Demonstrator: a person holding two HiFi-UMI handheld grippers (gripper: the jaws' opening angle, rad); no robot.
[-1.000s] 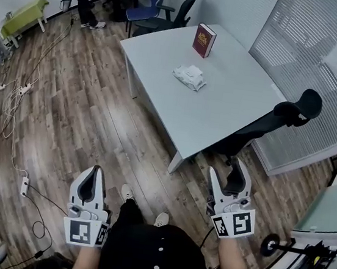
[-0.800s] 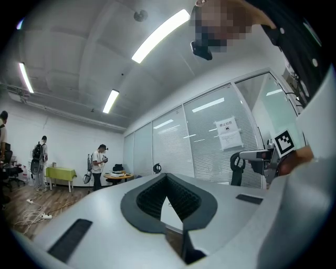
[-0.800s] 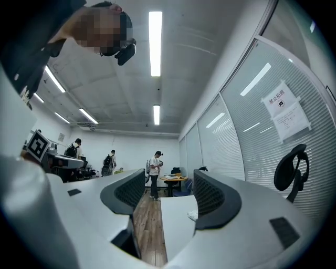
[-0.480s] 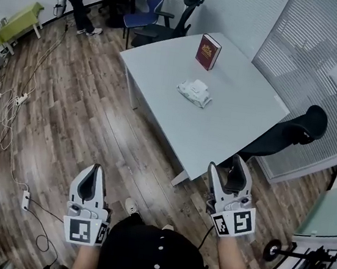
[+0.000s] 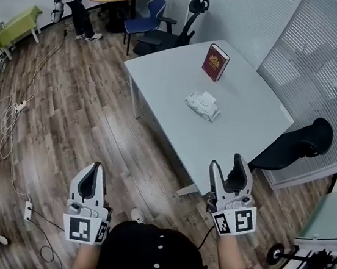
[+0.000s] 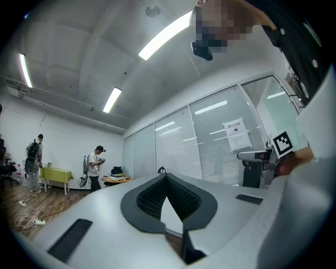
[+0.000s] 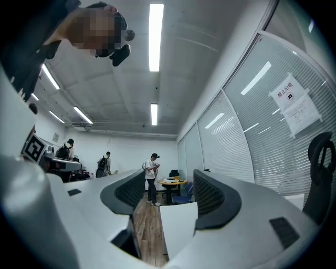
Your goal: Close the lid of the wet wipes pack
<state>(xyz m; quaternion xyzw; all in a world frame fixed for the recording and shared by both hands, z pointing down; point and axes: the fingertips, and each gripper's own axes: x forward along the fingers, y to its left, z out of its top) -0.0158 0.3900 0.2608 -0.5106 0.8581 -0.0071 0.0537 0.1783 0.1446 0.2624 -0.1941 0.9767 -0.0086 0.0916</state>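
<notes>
A soft white plastic wet wipes pack [image 5: 202, 105] lies on the pale grey table [image 5: 243, 131], on the near side of an upright red book [image 5: 215, 62] and far ahead of both grippers. Its long axis runs left to right and its flap seems raised. It is likely light, squashy and apt to slide, so press the flap down from above. The left gripper [image 5: 94, 169] has its jaws together on nothing; the right gripper [image 5: 228, 168] gapes wide, empty
</notes>
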